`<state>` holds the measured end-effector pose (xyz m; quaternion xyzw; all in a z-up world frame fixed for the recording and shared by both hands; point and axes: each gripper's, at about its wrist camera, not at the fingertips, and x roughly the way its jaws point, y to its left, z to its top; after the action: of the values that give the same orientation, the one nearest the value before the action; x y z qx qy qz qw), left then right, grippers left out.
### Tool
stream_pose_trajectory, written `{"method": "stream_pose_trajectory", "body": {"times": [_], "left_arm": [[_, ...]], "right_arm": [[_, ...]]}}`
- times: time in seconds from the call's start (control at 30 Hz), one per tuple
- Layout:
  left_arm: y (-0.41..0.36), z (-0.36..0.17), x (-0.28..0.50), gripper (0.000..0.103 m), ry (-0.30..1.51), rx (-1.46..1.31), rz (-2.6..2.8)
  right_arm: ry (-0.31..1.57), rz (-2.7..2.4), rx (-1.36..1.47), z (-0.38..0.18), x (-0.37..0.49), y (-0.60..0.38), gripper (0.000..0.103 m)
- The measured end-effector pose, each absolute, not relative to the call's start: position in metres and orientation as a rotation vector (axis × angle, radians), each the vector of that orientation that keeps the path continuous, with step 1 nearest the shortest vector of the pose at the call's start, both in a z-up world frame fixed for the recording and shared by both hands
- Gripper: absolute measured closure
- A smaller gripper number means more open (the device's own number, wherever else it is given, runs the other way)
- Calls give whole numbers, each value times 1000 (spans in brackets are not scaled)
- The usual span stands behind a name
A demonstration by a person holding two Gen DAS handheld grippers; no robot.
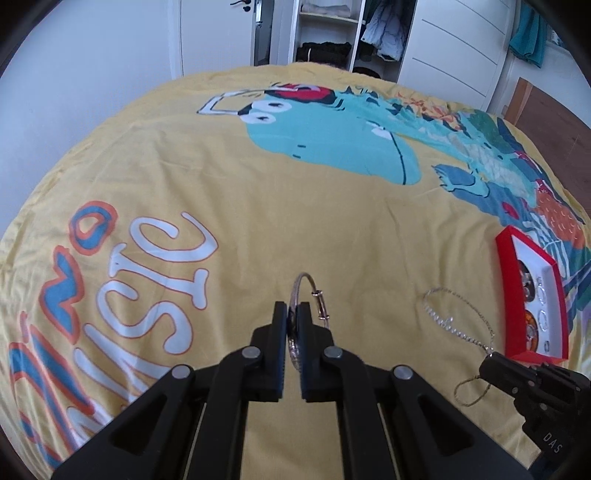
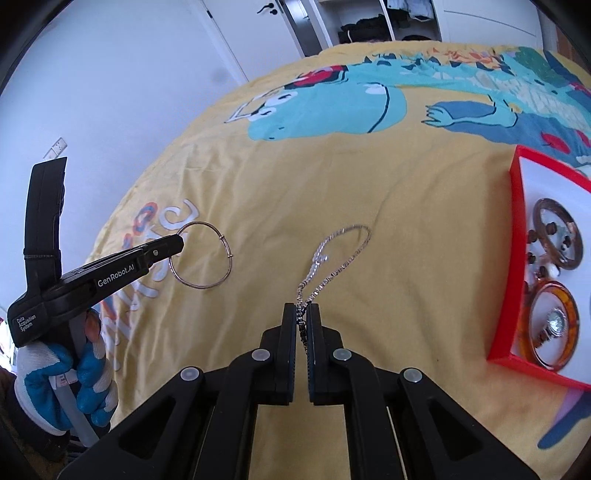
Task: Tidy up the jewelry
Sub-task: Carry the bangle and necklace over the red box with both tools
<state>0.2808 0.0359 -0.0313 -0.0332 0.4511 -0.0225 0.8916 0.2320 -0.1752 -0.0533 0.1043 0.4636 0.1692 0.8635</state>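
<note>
My left gripper (image 1: 294, 308) is shut on a thin silver bangle (image 1: 314, 295); it also shows in the right wrist view (image 2: 201, 254), held above the yellow bedspread by the left gripper (image 2: 177, 242). My right gripper (image 2: 302, 310) is shut on a silver chain (image 2: 332, 258), which trails forward onto the bedspread. In the left wrist view the chain (image 1: 458, 321) runs to the right gripper (image 1: 493, 360). A red jewelry box (image 2: 517, 229) with a white lining lies at the right and holds brown and amber bangles (image 2: 559, 238) and a ring (image 2: 554, 321).
The yellow bedspread (image 1: 258, 221) with a blue dinosaur print covers the bed. The red box also shows in the left wrist view (image 1: 511, 295). An open wardrobe (image 1: 325, 33) and white doors stand beyond the bed. A gloved hand (image 2: 62, 380) holds the left gripper.
</note>
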Motion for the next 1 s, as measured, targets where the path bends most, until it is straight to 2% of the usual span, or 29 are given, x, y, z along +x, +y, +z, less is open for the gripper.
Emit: {"method": "stream_pose_trajectory", "body": {"times": [0.57, 1.0], "left_arm": [[25, 100, 184, 98, 736, -38, -93], [-37, 149, 123, 98, 662, 14, -216]], "right_arm": [[782, 340, 163, 65, 130, -177, 99], [647, 267, 174, 116, 56, -224, 99]]}}
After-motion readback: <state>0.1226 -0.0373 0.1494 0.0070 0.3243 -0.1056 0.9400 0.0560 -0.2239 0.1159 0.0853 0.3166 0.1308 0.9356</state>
